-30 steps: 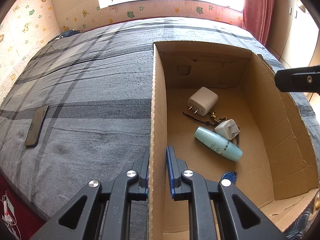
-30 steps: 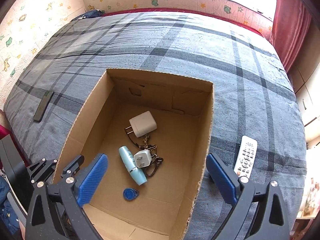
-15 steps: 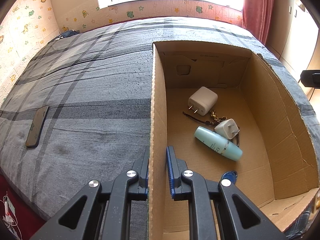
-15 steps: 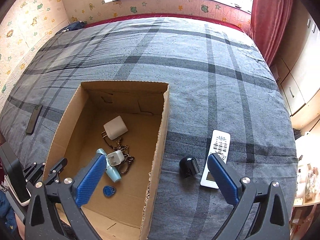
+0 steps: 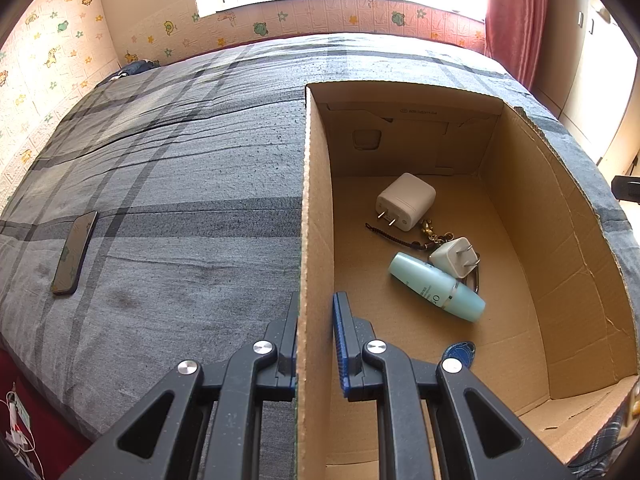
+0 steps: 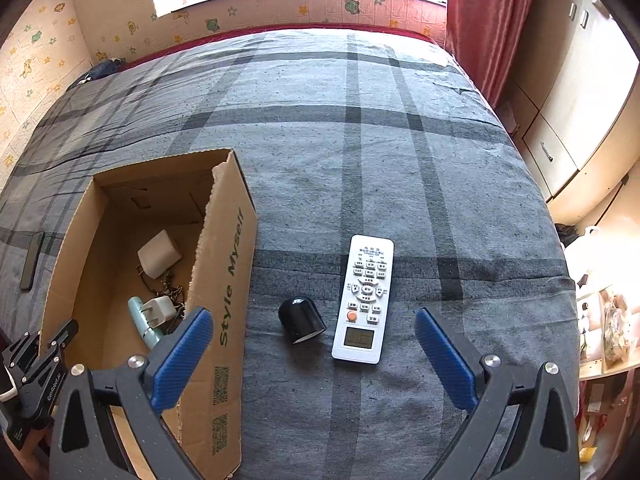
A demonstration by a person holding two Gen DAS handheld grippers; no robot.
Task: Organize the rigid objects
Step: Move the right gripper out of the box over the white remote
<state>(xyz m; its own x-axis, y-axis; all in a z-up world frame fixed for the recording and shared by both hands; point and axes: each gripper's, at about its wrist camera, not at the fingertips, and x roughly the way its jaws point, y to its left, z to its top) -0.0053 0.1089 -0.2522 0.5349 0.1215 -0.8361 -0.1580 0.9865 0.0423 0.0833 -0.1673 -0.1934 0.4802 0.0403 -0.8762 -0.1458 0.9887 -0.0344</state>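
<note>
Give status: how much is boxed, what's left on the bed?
Done: two chargers, a bottle, keychain and blue tag lie in the box. In hand: left tongs clamp the box wall; right tongs are open, empty. Left: remote, black cap, phone.

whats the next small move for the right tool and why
Probably lower the right tool onto the black cap or the remote and close. It is open, and both lie on the bed just ahead between its fingers, outside the box. The left tool grips the box wall, steadying it.
</note>
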